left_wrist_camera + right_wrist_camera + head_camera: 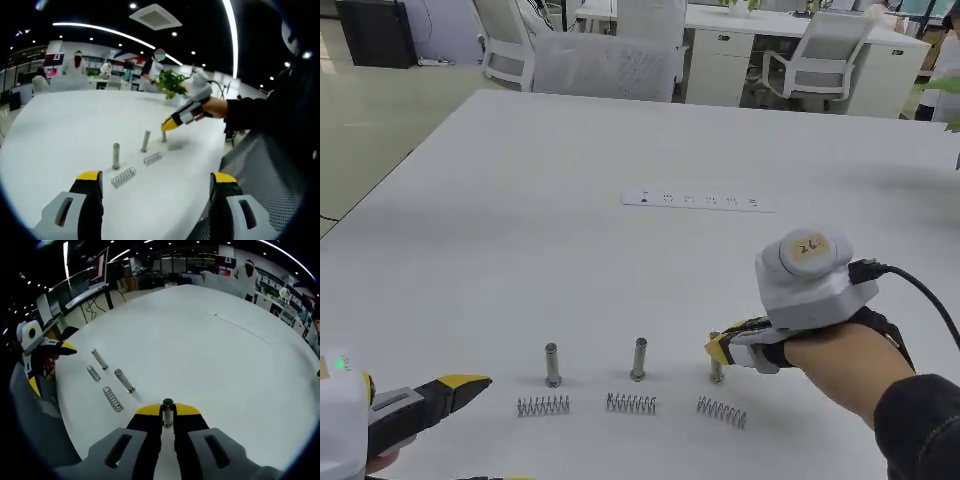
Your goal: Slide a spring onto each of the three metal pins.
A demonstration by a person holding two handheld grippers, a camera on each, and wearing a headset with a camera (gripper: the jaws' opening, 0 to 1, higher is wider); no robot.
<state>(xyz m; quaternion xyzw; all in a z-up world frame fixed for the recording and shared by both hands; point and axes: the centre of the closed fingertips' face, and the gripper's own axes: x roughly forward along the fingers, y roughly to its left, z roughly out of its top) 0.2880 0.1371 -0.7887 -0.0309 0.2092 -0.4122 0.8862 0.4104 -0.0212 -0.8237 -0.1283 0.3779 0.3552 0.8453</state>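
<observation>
Right gripper view: right tool (168,412) clamps the rightmost upright grey metal pin (167,404). Opposite, left tool (156,176) hangs wide open above white tabletop (60,120).

The right gripper (716,350) clamps the rightmost pin (717,374), a spring (721,411) lying just beside.

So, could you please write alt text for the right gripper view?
The right gripper is shut on a metal pin on a white table. To its left stand two more pins, a spring beside each, and the left gripper.
</observation>
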